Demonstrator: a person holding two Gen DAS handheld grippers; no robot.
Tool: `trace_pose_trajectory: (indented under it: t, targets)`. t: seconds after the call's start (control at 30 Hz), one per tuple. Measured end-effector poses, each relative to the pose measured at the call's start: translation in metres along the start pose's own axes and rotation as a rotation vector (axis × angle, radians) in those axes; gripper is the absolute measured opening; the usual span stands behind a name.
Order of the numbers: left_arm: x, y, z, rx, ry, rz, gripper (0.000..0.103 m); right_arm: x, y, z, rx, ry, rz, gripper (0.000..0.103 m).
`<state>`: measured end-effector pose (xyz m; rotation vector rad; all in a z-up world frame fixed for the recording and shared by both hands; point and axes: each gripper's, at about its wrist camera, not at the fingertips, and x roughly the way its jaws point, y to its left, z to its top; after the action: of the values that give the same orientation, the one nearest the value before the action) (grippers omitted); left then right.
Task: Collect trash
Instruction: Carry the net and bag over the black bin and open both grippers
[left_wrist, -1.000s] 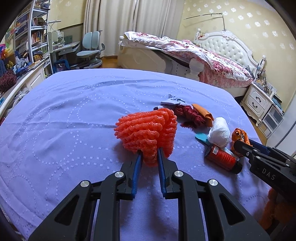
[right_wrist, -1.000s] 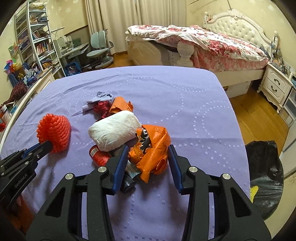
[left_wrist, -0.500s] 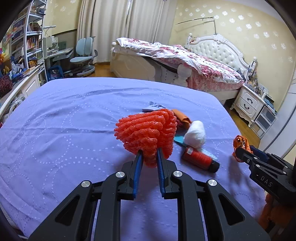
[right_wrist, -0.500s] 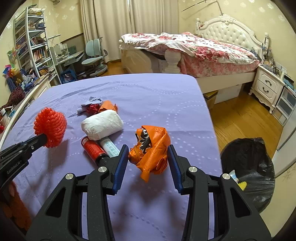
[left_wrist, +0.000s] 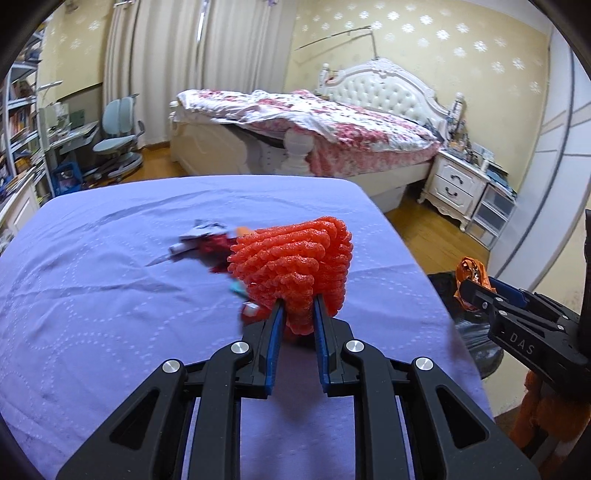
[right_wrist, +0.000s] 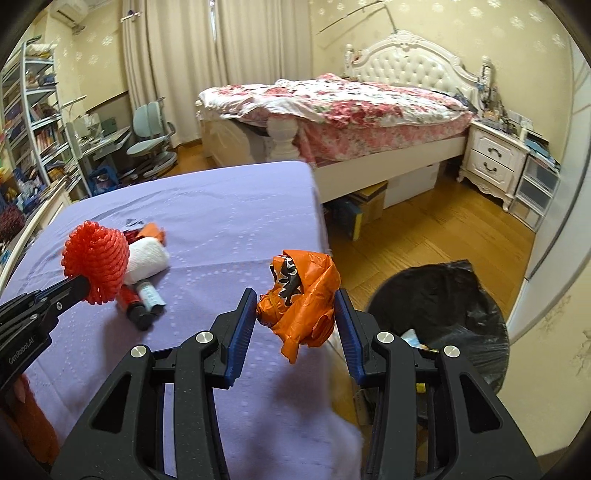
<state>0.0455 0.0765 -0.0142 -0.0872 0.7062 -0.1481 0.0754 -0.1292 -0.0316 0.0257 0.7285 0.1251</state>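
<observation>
My left gripper (left_wrist: 298, 312) is shut on a red foam fruit net (left_wrist: 295, 262) and holds it above the purple table; the net also shows in the right wrist view (right_wrist: 96, 266). My right gripper (right_wrist: 296, 304) is shut on a crumpled orange wrapper (right_wrist: 301, 295), held over the table's right edge, close to the bin. A bin lined with a black bag (right_wrist: 443, 317) stands on the floor at the right. More trash lies on the table: a white wad (right_wrist: 147, 258), a red can (right_wrist: 131, 301), a small tube (right_wrist: 149, 293) and scraps (left_wrist: 203, 240).
The purple table (right_wrist: 207, 221) ends at its right edge just beside the bin. A bed (right_wrist: 332, 107) stands behind, a nightstand (right_wrist: 495, 158) at right, a desk chair (right_wrist: 151, 136) and shelves (right_wrist: 26, 122) at left. Wooden floor (right_wrist: 424, 229) lies between table and bed.
Both grippers have swung right with their loads. The orange wrapper was lifted off the table and now hangs at the table's right edge near the bin. The net has moved right too.
</observation>
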Motion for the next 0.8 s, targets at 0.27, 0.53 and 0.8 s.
trace_pose_trajectory:
  t: [0.27, 0.53, 0.8]
  targets:
    - [0.016, -0.057, 0.005, 0.082, 0.005, -0.084, 0.018, -0.006, -0.052, -0.002, 0.078, -0.016, -0.083, 0.042]
    - [0.038, -0.114, 0.008, 0.174, 0.023, -0.148, 0.018, -0.009, -0.1, -0.008, 0.128, -0.023, -0.152, 0.042]
    - [0.06, -0.164, 0.005, 0.254, 0.046, -0.187, 0.018, -0.009, -0.137, -0.018, 0.174, -0.014, -0.185, 0.042]
